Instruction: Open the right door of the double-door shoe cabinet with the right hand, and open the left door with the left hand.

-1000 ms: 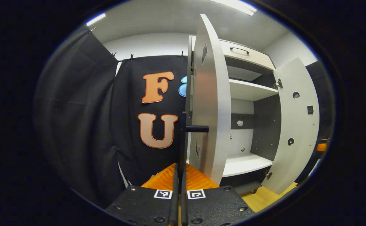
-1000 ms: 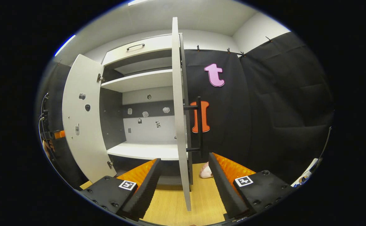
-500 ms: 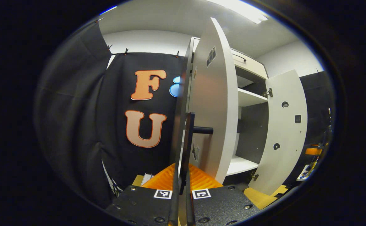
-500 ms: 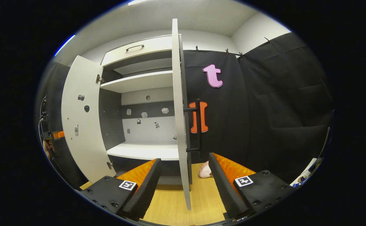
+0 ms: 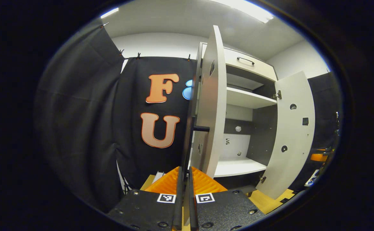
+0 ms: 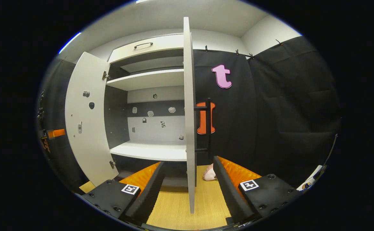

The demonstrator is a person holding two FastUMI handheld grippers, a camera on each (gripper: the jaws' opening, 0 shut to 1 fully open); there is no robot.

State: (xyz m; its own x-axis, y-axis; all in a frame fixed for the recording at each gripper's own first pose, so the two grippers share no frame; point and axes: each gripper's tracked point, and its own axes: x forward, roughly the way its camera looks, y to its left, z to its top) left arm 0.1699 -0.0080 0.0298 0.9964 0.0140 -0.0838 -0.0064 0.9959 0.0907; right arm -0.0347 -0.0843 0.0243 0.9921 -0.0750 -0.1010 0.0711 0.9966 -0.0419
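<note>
Shoe cabinet (image 6: 148, 80) doors both standing open — final step. Left tool (image 5: 184, 179) being kept pinched on left door handle (image 5: 190, 141); right tool (image 6: 187, 179) spread, straddling right door (image 6: 189, 112) edge. Next: release, withdrawal being called for.

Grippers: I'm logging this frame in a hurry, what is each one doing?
Left gripper: shut on the left door handle.
Right gripper: open, holding nothing, fingers either side of the right door edge.

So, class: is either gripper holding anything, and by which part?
The left gripper holds the handle of the left door, jaws shut on the bar's lower end. The right gripper holds nothing: jaws open astride the right door.
</note>
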